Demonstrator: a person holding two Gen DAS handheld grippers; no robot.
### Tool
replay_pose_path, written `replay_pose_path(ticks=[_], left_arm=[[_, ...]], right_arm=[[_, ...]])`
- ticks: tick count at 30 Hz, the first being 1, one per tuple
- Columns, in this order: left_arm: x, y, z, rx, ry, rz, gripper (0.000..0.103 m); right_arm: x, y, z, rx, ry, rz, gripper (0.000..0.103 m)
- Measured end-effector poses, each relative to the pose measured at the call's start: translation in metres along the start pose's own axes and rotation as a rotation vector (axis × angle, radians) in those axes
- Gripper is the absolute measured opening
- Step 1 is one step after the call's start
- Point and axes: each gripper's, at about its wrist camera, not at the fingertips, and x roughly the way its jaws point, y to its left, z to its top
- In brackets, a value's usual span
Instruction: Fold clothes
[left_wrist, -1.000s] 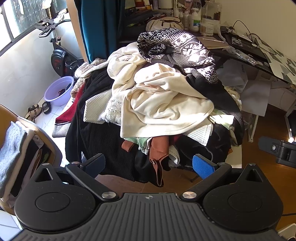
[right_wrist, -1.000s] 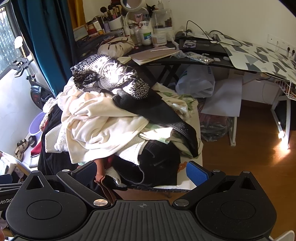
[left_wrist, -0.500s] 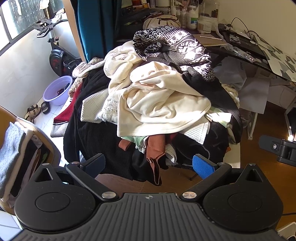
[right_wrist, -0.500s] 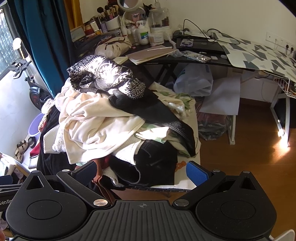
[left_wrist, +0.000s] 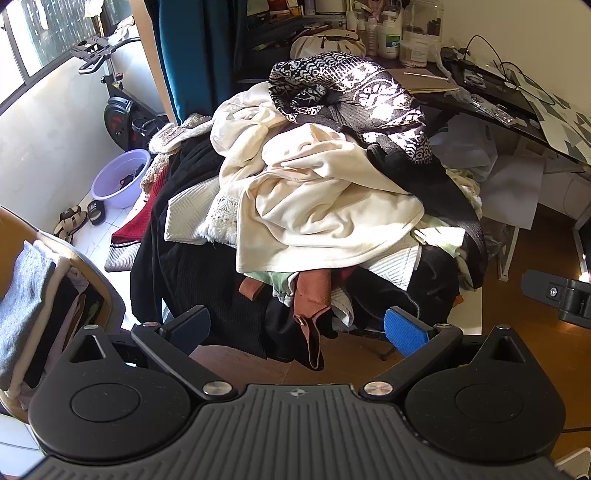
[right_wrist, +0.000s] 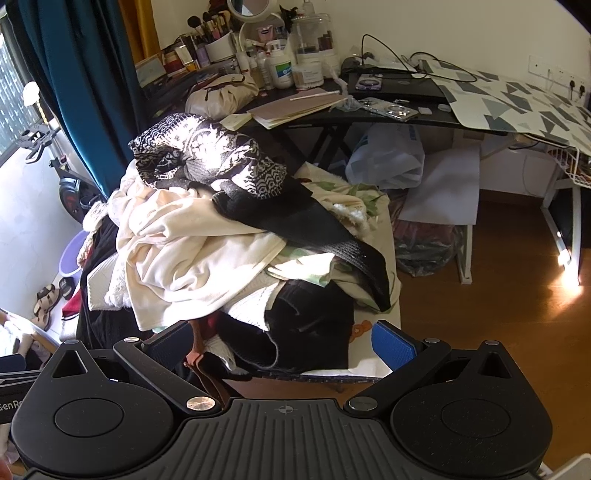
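The tall heap of tumbled, unfolded clothes (left_wrist: 314, 206) lies piled on a low surface in front of you, its near edge just beyond both claws; what carries it is mostly hidden. Largest on the upper layer is the cream, soft fleece-like garment (left_wrist: 325, 214), draped across the front. It looks light and limp, so it should sag wherever you lift it; its free lower hem, hanging clear at the front, is the likeliest place to take hold. Above it rests the black-and-white patterned knit garment (right_wrist: 207, 155), crumpled at the summit, with a black ribbed length (right_wrist: 314, 229) trailing down the right side. This knit looks heavier and stretchy, and may drag its neighbours. Smaller, low at the front, a rust-brown leather-like strip (left_wrist: 310, 314) dangles, pinned under the rest. Your left claw (left_wrist: 297, 328) stands wide and holds nothing. Your right claw (right_wrist: 280, 343) stands equally wide, also holding nothing.
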Motion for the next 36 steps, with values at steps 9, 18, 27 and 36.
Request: replay_pose_path(ticks=[9,18,27,36], left_arm=[[0.007,-0.014,0.001,-0.019,0.026,-0.036,0.103],[0.019,-0.047,0.005,0.071,0.064,-0.085,0.103],[0.028,-0.052,0.020,0.088,0.058,-0.162,0.103],[0.068,0.005,0.057,-0.073,0.093,-0.189,0.103]], right_arm=[[0.000,-0.015,0.001,0.000,0.003,-0.012,0.102],[0.001,-0.052,-0.007,0.111,0.026,-0.060,0.102],[0.004,-0.061,-0.005,0.156,0.022,-0.101,0.102],[0.032,-0.043,0.014,0.183,0.047,-0.129,0.102]])
